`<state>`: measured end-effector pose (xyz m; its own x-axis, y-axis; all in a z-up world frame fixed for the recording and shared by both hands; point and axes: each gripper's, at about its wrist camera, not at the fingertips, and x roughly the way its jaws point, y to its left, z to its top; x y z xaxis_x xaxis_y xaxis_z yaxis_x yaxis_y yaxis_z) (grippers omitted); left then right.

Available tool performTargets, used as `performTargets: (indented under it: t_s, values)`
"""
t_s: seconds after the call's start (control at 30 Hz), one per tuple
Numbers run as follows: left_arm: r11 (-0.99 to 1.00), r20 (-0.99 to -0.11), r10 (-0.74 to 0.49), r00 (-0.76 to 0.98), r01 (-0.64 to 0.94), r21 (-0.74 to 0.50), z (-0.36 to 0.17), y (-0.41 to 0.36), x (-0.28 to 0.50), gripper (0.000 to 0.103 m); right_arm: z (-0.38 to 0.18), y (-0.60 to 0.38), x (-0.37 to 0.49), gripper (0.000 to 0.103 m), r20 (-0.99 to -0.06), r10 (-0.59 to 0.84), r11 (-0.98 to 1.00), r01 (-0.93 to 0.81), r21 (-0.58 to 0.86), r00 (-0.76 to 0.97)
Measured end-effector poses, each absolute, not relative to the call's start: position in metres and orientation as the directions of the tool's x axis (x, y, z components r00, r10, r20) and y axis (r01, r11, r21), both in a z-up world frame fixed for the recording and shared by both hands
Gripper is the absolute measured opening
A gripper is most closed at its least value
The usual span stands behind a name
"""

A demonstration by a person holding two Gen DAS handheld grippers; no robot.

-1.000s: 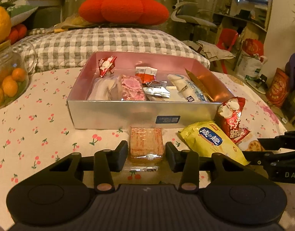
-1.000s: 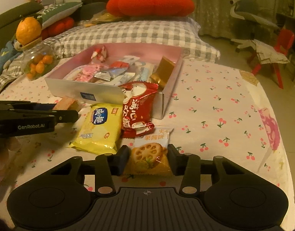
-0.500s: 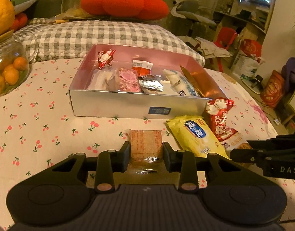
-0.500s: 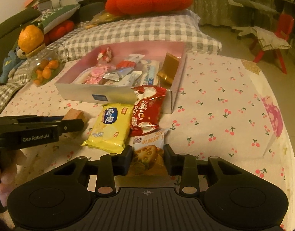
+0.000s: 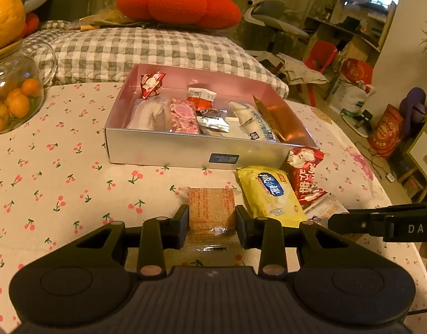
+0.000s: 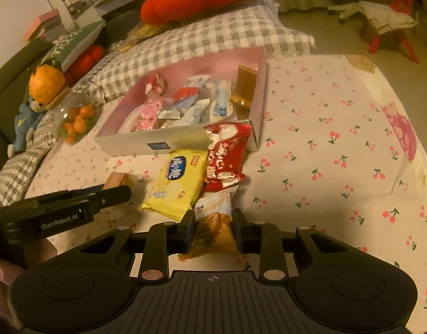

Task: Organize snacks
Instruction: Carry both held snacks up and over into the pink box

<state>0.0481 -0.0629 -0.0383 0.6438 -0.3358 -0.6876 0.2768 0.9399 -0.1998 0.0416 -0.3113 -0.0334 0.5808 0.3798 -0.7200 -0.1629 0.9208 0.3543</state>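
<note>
Both tongs clamp snacks on the cherry-print cloth (image 5: 60, 183) before the silver, pink-lined box (image 5: 163, 147): right gripper (image 6: 212, 232), jaws just closing, on a crinkly orange cracker packet (image 6: 214, 231); left gripper (image 5: 212, 224) on a clear-wrapped brown wafer slab (image 5: 212, 206). Light, brittle, probably slippery; grip flat sides.

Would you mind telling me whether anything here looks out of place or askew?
Yes: the red snack packet leans tilted against the box corner instead of lying inside, and overlaps the yellow packet on the cloth. Nothing looks spilled or torn.
</note>
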Motion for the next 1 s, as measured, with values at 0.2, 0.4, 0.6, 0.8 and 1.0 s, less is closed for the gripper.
performTargets:
  t_s: [0.2,0.4,0.6,0.8,1.0]
  values:
    - [0.938,-0.697,-0.339,0.632,0.281,-0.201,-0.039,-0.062,0.042,0.032,-0.033,-0.310,0.041,0.020,-0.725,0.349,0.935,-0.171,0.310,0.594]
    - [0.935,-0.706,-0.345,0.619,0.293,-0.200,-0.040,-0.062,0.038,0.032,-0.035,-0.306,0.037,0.033,-0.730,0.318,0.948,-0.190,0.255,0.605]
    - [0.933,-0.715,-0.347,0.607,0.303,-0.196,-0.044,-0.065,0.037,0.032,-0.043,-0.291,0.033,0.070,-0.742,0.307,0.951,-0.226,0.212,0.596]
    - [0.931,-0.724,-0.346,0.596,0.313,-0.187,-0.047,-0.068,0.036,0.032,-0.058,-0.265,0.029,0.068,-0.746,0.219,0.959,-0.280,0.046,0.628]
    - [0.932,-0.727,-0.341,0.597,0.319,-0.175,-0.047,-0.069,0.036,0.032,-0.054,-0.264,0.028,0.030,-0.739,0.241,0.954,-0.294,0.061,0.629]
